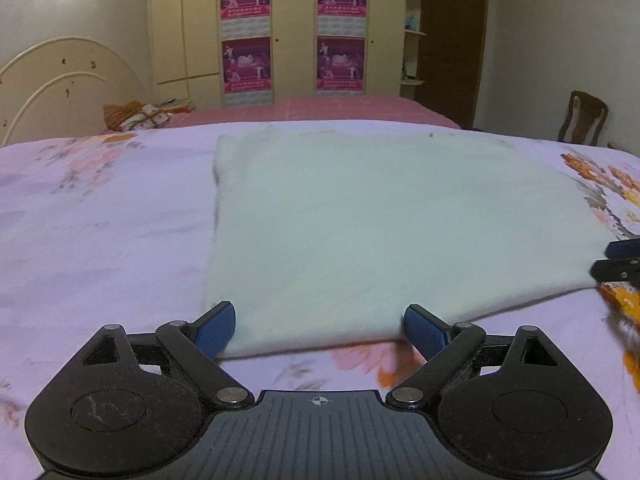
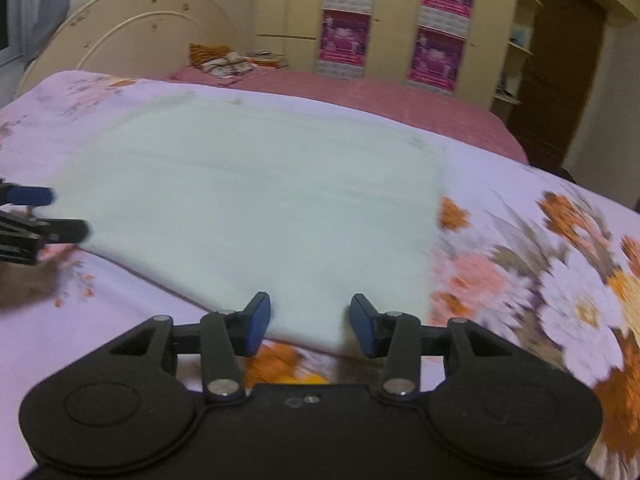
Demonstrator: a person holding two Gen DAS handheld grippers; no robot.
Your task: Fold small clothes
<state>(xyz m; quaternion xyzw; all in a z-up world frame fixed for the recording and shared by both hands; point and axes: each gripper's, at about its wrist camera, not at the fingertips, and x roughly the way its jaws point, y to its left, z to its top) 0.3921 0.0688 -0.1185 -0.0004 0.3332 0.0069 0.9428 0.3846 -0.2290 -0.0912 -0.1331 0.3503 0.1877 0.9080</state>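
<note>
A pale mint-white folded garment (image 1: 380, 220) lies flat on the floral bedsheet (image 1: 100, 232). My left gripper (image 1: 319, 326) is open, its blue pads straddling the garment's near left corner edge. In the right wrist view the same garment (image 2: 260, 208) fills the middle, and my right gripper (image 2: 310, 322) is open with its pads either side of the near right corner. Each gripper shows at the other view's edge: the right one in the left wrist view (image 1: 618, 264), the left one in the right wrist view (image 2: 36, 216).
The bed continues behind with a pink cover (image 1: 320, 110) and a cream headboard (image 1: 60, 80). A bundle of orange and patterned cloth (image 1: 136, 114) lies at the far left. A wardrobe with pink posters (image 1: 292, 28) and a wooden chair (image 1: 584, 118) stand beyond.
</note>
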